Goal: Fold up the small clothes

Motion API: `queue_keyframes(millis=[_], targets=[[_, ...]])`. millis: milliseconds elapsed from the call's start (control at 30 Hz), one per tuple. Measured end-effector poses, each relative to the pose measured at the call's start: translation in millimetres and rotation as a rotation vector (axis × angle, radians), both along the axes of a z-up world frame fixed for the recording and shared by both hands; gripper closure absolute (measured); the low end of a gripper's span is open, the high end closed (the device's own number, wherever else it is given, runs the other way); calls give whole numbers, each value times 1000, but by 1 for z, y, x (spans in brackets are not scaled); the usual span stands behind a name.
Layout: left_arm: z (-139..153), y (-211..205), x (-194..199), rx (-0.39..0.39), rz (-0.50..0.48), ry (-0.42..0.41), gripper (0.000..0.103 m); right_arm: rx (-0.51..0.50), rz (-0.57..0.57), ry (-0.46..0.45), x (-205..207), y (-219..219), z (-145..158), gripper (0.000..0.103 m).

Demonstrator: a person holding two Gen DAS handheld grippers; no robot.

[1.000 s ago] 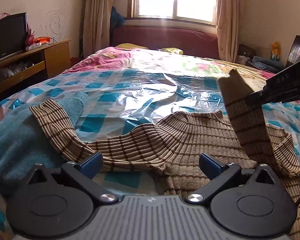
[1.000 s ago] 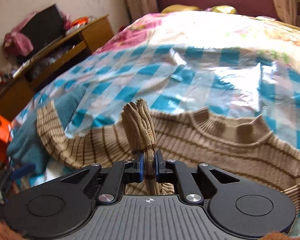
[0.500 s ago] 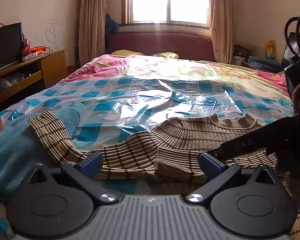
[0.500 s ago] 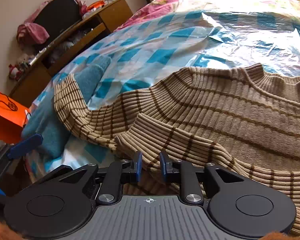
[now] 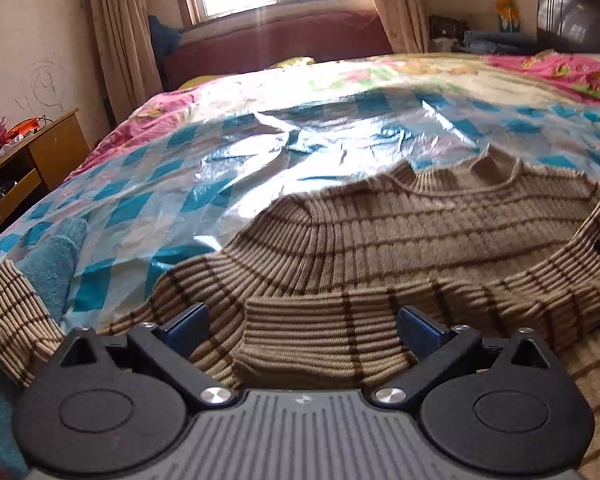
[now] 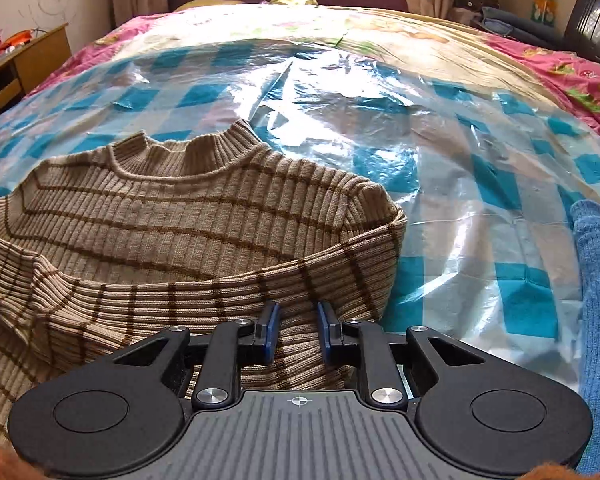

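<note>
A tan ribbed sweater (image 5: 440, 232) with brown stripes lies flat on the bed, collar away from me. Its right sleeve (image 6: 220, 292) is folded across the chest, and the cuff (image 5: 320, 332) rests between the wide-apart fingers of my left gripper (image 5: 302, 320), which is open and low over it. My right gripper (image 6: 297, 312) hovers over the folded sleeve near the shoulder. Its jaws are narrow and closing, with knit showing in the gap but not pinched. The other sleeve (image 5: 12, 312) trails off to the left.
A clear plastic sheet (image 6: 420, 120) covers the blue-checked bedspread. A teal towel (image 5: 56, 256) lies at the left edge and a blue knit garment (image 6: 596, 280) at the right. A wooden cabinet (image 5: 32, 152) stands beside the bed.
The right gripper let go of the raised sleeve, which now lies folded across the sweater, and shifted right toward the shoulder. Both grippers dropped lower and closer to the knit.
</note>
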State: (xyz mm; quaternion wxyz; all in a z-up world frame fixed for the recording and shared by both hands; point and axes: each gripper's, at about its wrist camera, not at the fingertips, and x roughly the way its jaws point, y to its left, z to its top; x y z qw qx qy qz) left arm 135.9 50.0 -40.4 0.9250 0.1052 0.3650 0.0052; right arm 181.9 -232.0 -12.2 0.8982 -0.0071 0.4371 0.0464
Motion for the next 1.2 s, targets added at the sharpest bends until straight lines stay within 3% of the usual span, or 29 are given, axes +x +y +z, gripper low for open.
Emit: queue_keyframes(millis=[67,167,267,533,700,833,967,1200], targets=[[-12,8,-1,-9,8,32,0,16,-17,1,0,-3,1,85],[-4,14,-3,-38,35,18,0,6,-19,-15,-3,0,7,82],[1,17,-3,-36,65,-10,1,58,8,-49,-13,9,18,78],[3,33,0,9,139,-10,1,104,266,-42,-22,74,25,76],[13,50,-11,-26,186,-25,1,118,396,-27,-18,123,14,75],[20,62,-22,-65,218,-36,1,130,498,-29,-20,156,8,58],[27,75,-36,-88,246,-42,1,97,548,-45,-22,177,2,50],[38,103,-55,-130,300,-59,1,48,587,-87,-32,182,10,50]])
